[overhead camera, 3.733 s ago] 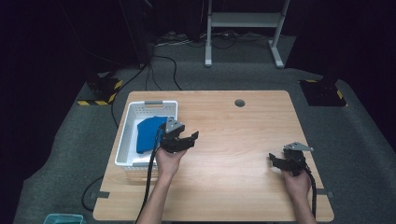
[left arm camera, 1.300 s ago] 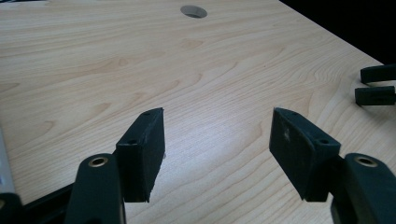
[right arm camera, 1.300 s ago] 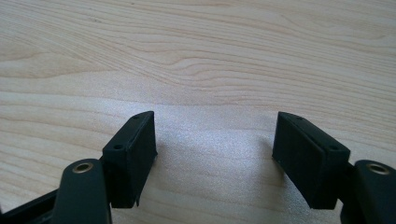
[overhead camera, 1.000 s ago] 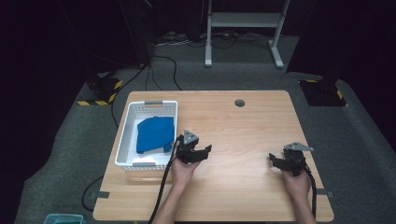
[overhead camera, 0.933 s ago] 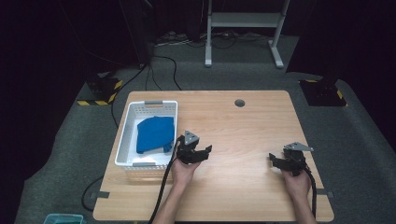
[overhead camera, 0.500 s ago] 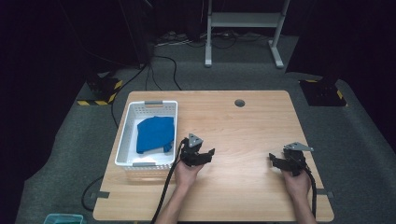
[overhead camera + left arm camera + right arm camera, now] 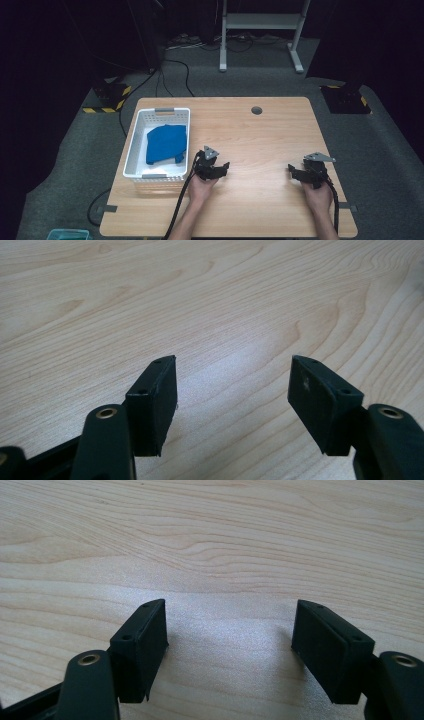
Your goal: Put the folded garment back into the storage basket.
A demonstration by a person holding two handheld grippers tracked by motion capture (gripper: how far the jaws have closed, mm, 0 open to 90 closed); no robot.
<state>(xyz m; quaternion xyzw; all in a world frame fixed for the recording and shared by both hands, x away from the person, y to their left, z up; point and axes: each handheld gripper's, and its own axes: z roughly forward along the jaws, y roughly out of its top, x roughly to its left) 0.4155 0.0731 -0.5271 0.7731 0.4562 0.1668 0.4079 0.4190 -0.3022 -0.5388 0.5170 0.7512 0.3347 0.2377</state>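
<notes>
The folded blue cloth (image 7: 165, 143) lies inside the white slatted plastic basket (image 7: 132, 150) at the left side of the light wooden table (image 7: 260, 140), and nothing grips it. A few seconds ago the left tongs (image 7: 223, 166) were at the basket's right rim, next to the cloth; now they are away from it, down by the near right corner of the basket and low over bare wood, having sunk a little over the last second. The left gripper view shows their jaws standing wide apart with only wood grain between them. The right tongs (image 7: 291, 171) have not shifted from their place near the table's right edge, well apart from the basket, and their jaws also stand wide and empty. From this I judge the cloth delivered to the basket and the placing done, with both hands settling to rest.
</notes>
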